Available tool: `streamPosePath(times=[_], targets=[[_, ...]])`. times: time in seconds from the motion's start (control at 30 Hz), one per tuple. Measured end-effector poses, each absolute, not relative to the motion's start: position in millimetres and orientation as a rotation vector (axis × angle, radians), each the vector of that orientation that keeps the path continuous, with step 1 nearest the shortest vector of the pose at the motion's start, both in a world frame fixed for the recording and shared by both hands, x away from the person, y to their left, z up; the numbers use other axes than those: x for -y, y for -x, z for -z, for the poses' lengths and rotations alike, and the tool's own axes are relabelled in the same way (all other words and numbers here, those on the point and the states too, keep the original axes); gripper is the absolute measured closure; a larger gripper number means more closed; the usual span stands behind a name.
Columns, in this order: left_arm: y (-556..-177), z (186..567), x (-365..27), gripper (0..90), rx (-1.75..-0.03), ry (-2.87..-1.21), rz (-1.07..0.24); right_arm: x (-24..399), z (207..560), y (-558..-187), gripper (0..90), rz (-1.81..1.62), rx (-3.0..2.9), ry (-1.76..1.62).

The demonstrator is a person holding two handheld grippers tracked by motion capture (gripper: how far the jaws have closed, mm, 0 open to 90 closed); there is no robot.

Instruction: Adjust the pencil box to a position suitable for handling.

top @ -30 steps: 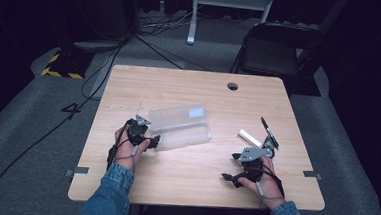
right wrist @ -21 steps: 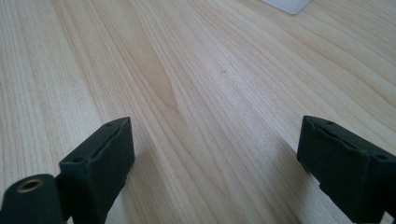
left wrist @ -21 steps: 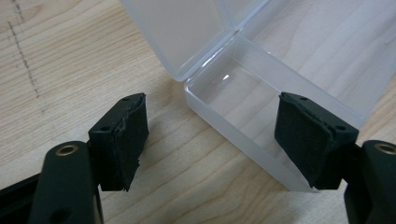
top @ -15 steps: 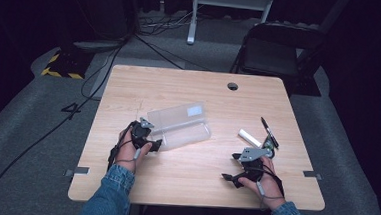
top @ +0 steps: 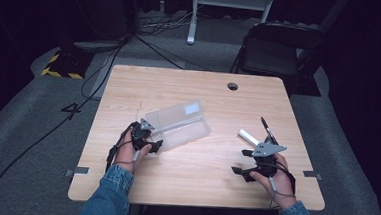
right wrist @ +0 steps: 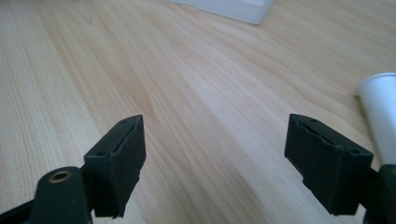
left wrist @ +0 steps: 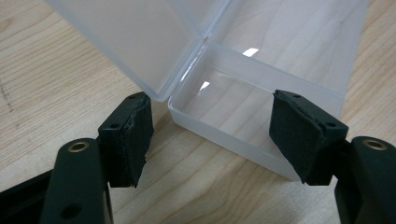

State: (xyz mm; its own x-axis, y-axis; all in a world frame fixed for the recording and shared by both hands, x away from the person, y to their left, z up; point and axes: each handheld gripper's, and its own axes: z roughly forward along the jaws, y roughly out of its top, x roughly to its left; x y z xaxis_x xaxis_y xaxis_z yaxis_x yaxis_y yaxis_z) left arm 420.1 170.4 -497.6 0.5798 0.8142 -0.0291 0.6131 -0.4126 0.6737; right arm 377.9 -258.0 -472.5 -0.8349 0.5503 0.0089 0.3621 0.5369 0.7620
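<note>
The clear plastic box point(top: 177, 124) lies open near the middle of the wooden worktop point(top: 199, 90), a little left of centre, its lid folded back flat beside the tray and set at a slant to the worktop's edges. The left gripper point(top: 146, 139) sits at the box's near-left corner. In the left gripper view its two black fingers point(left wrist: 128, 137) stand on either side of the tray's end: the right one lies against the outer wall of the tray point(left wrist: 252, 126), the left one sits just outside the near corner by the hinge, and whether that one touches the plastic cannot be told. These jaws have just been closing, with the tray end between them.

The right gripper point(top: 261, 153) hovers over the right part of the worktop, well apart from the box. Its fingers point(right wrist: 119, 163) are spread wide with bare wood between them, though the jaws have just been closing a little. Just beyond it lie a white tube point(top: 249, 138) and a dark pen point(top: 268, 131); in the right gripper view the tube's end shows just outside the right finger.

Between box and right gripper runs a broad bare stretch of wood. The far half of the worktop is free too, apart from a small round cable hole point(top: 233, 86) near the far edge. Both forearms come in over the near edge.
</note>
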Motion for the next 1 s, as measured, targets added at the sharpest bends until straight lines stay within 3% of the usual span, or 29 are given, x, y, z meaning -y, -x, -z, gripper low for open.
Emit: streamPosePath(times=[0.43, 1.0], targets=[[-406.4, 498.9, -160.6, 30.8, -1.036, -2.188, -0.369, 296.8, 439.3, -381.9, 21.8, -1.242, -2.407, -0.876], [-375.0, 497.8, -144.6, 30.7, -0.837, -2.272, -0.287, 317.7, 430.1, -384.3, 22.2, -1.22, -2.348, -0.921]])
